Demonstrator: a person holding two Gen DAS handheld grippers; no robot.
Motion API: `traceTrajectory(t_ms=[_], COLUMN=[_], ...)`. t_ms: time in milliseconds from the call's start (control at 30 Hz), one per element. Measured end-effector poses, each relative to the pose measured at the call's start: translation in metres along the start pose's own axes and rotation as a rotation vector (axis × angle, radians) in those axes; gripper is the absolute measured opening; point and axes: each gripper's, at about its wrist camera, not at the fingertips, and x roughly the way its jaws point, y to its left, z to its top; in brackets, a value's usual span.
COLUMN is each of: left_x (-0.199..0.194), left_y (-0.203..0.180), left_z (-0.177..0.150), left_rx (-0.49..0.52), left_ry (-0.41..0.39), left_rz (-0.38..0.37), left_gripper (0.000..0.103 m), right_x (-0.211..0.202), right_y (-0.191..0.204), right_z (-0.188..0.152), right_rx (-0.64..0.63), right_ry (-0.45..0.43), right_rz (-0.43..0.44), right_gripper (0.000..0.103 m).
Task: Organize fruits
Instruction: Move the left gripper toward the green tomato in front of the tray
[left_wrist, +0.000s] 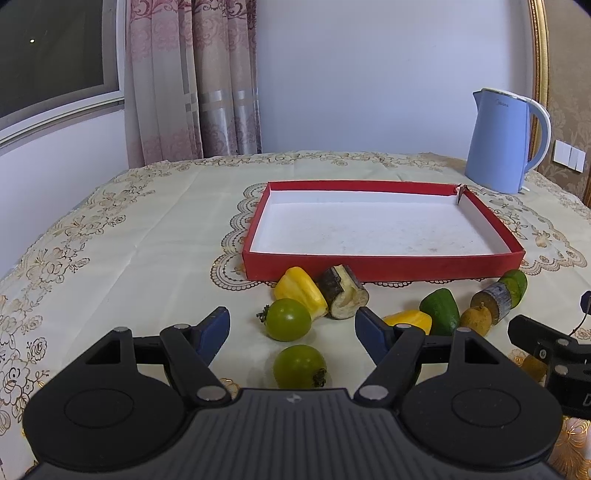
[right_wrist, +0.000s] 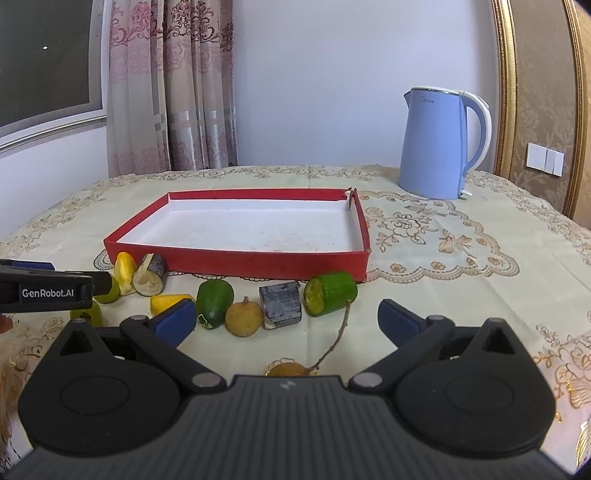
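A shallow red tray (left_wrist: 384, 264) with a white floor lies mid-table and holds nothing. Fruit pieces sit in a row along its near wall. My left gripper (left_wrist: 291, 319) is open; a green tomato (left_wrist: 288, 319) lies on the cloth between its blue fingertips with a gap on each side. A second green tomato (left_wrist: 299, 365) lies closer in. Behind them are a yellow pepper piece (left_wrist: 297, 288) and a dark-skinned chunk (left_wrist: 341, 295). My right gripper (right_wrist: 286, 314) is open above a brown longan (right_wrist: 243, 317), a dark block (right_wrist: 280, 304) and a green cucumber chunk (right_wrist: 330, 293).
A blue kettle (right_wrist: 439, 144) stands at the back right of the table, beyond the tray (right_wrist: 236, 264). A stemmed longan (right_wrist: 291, 369) lies just under the right gripper's body. The left gripper's body (right_wrist: 48, 286) reaches in from the left. A curtain and a wall are behind the table.
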Motion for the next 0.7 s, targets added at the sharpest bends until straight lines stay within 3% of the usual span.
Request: traceTrajectory(t_ms=[700], left_x=[-0.0009], left_y=[0.0069], left_z=[-0.0016], left_rx=[-0.014], left_ry=[0.013], left_rz=[-0.004], left_gripper=[0.075], right_x=[0.0067], right_y=[-0.0007], right_z=[0.0023], right_rx=[0.013], right_ry=[0.021], right_rz=[-0.017], right_gripper=[0.103])
